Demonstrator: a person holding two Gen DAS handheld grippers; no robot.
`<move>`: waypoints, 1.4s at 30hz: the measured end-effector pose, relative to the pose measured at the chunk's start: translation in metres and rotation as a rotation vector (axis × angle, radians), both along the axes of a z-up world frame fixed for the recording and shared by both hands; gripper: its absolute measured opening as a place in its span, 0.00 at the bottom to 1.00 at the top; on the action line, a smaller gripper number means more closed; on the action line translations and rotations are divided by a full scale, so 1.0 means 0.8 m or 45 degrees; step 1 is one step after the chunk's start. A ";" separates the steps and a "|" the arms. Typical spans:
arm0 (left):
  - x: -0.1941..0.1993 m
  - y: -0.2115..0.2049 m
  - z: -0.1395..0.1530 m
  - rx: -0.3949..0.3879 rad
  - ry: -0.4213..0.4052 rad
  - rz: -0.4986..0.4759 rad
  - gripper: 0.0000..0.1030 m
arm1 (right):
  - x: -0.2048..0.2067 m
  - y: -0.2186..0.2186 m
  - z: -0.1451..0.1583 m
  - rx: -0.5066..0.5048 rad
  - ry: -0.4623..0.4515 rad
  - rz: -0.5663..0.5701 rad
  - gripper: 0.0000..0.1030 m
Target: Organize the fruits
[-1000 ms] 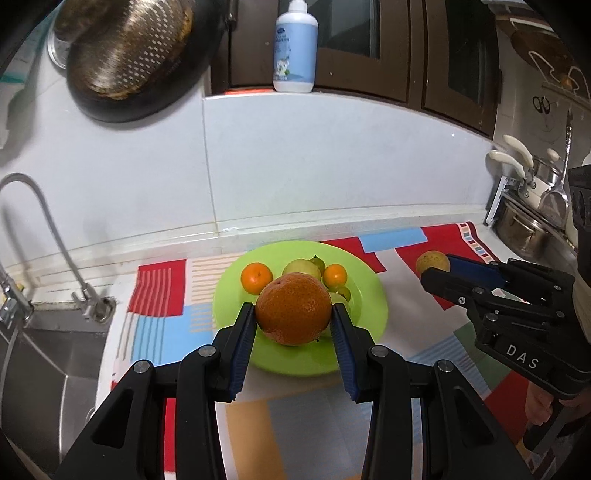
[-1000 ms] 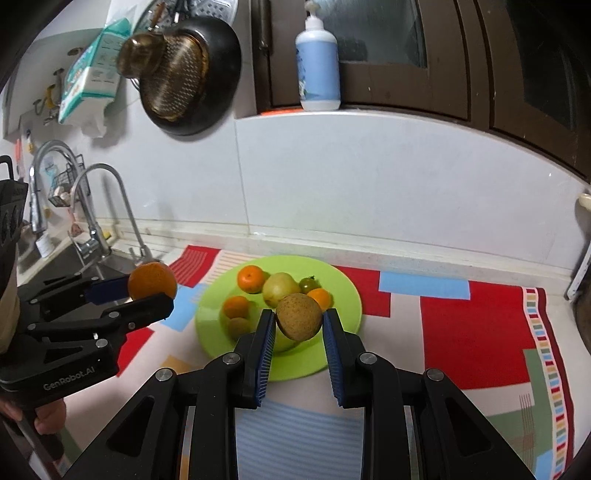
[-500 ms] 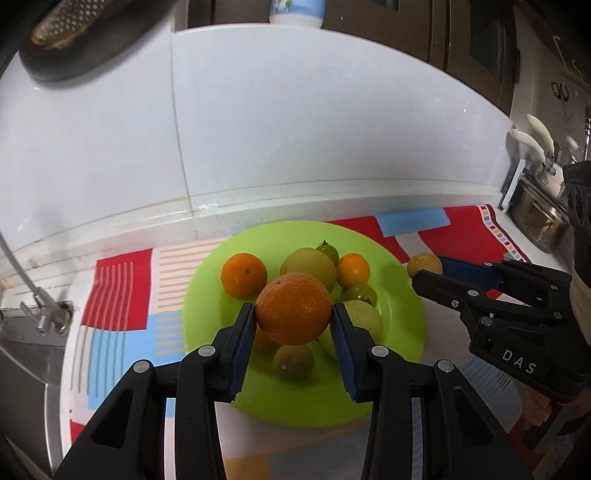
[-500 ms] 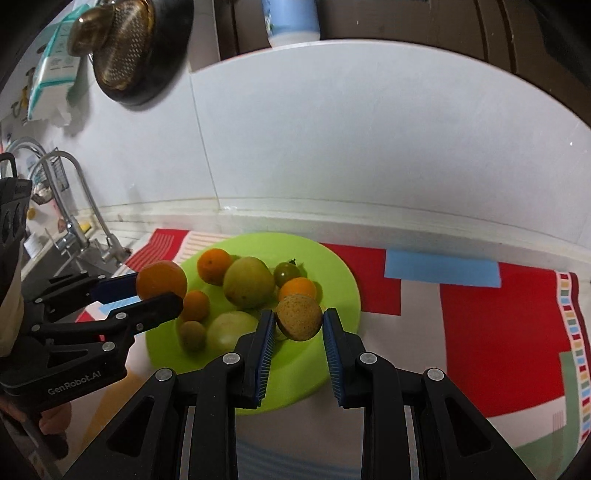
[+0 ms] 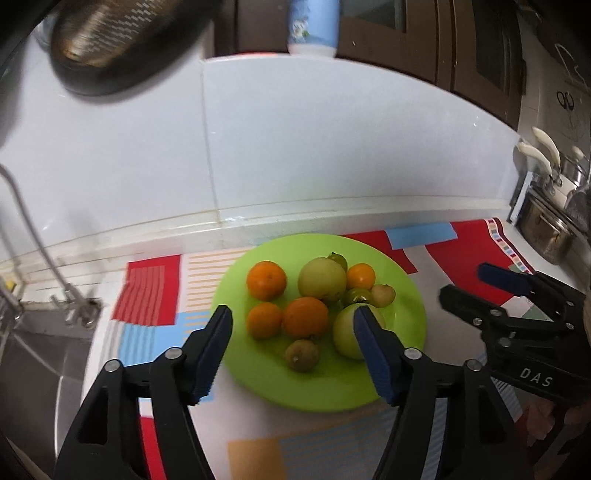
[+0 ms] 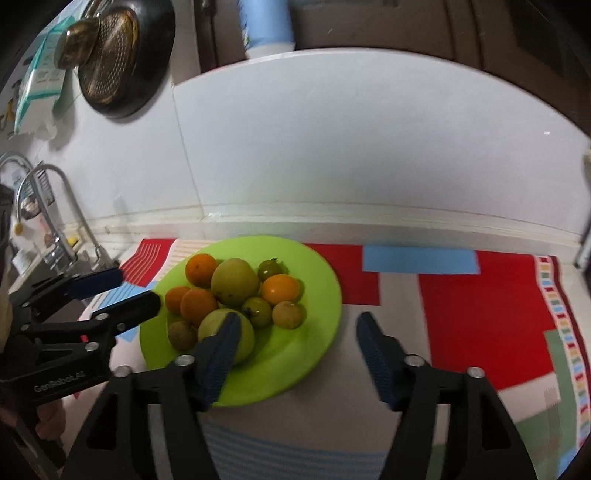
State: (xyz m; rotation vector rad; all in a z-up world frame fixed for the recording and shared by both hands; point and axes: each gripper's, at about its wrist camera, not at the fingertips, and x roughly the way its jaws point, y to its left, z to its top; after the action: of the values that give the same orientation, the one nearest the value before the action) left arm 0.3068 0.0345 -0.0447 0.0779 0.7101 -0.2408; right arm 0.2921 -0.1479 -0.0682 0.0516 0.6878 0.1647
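A lime-green plate [image 5: 295,387] [image 6: 314,266] on the patchwork mat holds several fruits: oranges, pale green fruits and small brown ones. My left gripper [image 5: 291,317] hovers over the plate's near side, its jaws opening. A large orange [image 5: 306,317] lies loose on the plate between its fingers, touching neither pad. My right gripper [image 6: 299,321] is over the plate's right front edge, jaws also opening. A round brown fruit [image 6: 287,314] rests on the plate ahead of it, free of the pads. Each view shows the other gripper: right [image 5: 465,283], left [image 6: 135,287].
A sink with a curved faucet [image 6: 55,206] lies left of the mat [image 6: 480,295]. White tiled wall runs behind the plate. A dark pan [image 6: 118,59] hangs above, and a bottle [image 5: 314,26] stands on the ledge. Metal pots [image 5: 550,229] crowd the far right.
Both grippers opened and let go: the large orange and the brown fruit now lie on the plate. Both grippers also came lower and closer to the plate.
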 end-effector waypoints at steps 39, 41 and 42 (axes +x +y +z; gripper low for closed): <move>-0.305 0.034 0.100 0.054 -0.282 0.121 1.00 | -0.302 0.006 0.114 -0.080 -0.233 -0.195 0.86; -0.322 0.032 0.101 0.060 -0.283 0.133 1.00 | -0.318 0.004 0.118 -0.078 -0.242 -0.189 0.86; -0.327 0.032 0.101 0.063 -0.283 0.135 1.00 | -0.328 0.003 0.120 -0.077 -0.249 -0.183 0.86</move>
State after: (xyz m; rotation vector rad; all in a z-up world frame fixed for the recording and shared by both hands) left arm 0.0455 0.0598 0.0365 0.1119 0.4976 -0.1110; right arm 0.0297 -0.1454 0.0280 0.0266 0.4913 0.0106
